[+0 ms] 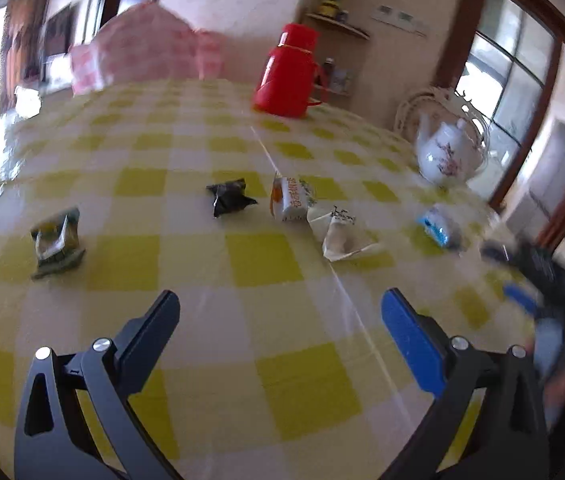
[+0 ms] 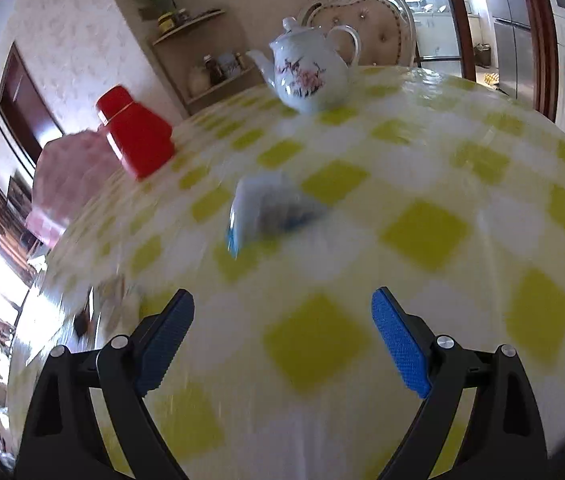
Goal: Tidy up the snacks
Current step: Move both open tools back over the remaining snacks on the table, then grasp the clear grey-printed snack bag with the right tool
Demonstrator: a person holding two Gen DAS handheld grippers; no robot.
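1. Left wrist view: left gripper (image 1: 280,312) at bottom centre, jaws wide apart, nothing between them, only checked tablecloth (image 1: 266,264) below.
2. Same view, the snacks lie in a loose row across mid-frame, all apart from the gripper: green packet (image 1: 56,242) at left, standing crumpled; black packet (image 1: 230,198) centre; orange-and-white packet (image 1: 290,198) just right of it; white packet (image 1: 340,232) touching or nearly touching the orange one; blue packet (image 1: 438,230) at right, blurred.
3. Far right edge: dark blurred shape with a blue pad, probably the other gripper; state not readable from here.
4. Background: red flask (image 1: 288,72) upper centre, teapot (image 1: 448,154) upper right, pink cover (image 1: 142,46) upper left. Not snacks.
5. Handling guess: small sealed wrappers, light, soft, crinkly film. They look slippery on the glossy cloth and may skid when pinched. Best hold is across the puffy middle of the body; the flat crimped ends look too thin to grip. Contents may crush, so squeeze lightly.
6. Right wrist view: right gripper (image 2: 282,312) bottom centre, jaws wide, empty.
7. Same view, blue packet (image 2: 270,208) sits at frame centre, ahead of the jaws, well short of contact, heavily smeared. Another blurred wrapper (image 2: 112,296) lies at lower left beside the left finger.
8. Teapot (image 2: 312,74) at top centre is fragile; keep clear of it when reaching.
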